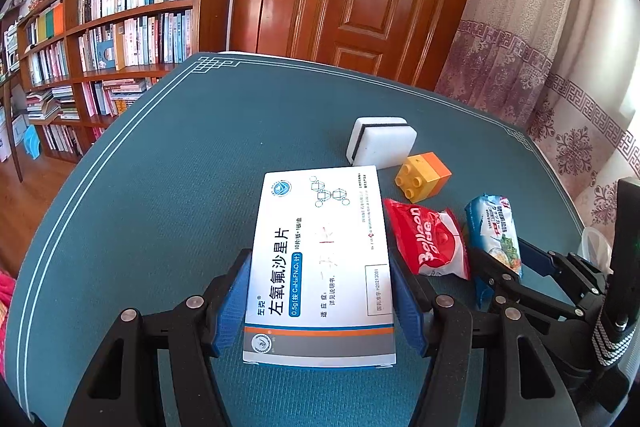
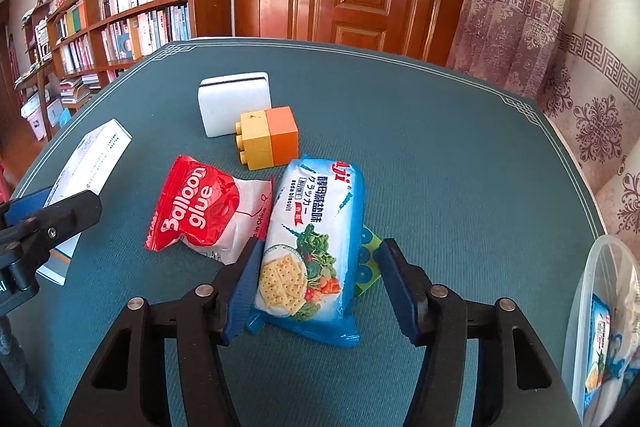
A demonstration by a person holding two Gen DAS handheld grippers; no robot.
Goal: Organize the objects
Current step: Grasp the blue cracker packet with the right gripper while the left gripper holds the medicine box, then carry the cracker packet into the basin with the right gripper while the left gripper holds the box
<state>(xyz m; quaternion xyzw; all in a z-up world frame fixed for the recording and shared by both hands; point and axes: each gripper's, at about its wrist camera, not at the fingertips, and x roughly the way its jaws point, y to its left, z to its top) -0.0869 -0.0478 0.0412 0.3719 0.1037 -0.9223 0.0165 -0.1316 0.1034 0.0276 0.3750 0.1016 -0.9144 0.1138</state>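
On the teal table point(image 1: 160, 187), the left gripper point(image 1: 320, 301) clamps a white medicine box point(image 1: 320, 267) at the near left. The right gripper point(image 2: 316, 283), jaws spread wide, straddles a blue cracker packet point(image 2: 312, 247) lying beside the red balloon-glue pouch point(image 2: 200, 211).

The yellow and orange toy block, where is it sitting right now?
The toy block lies on its side on the blue table mat, just in front of the white sponge and behind the cracker packet, seen centre in the right wrist view.
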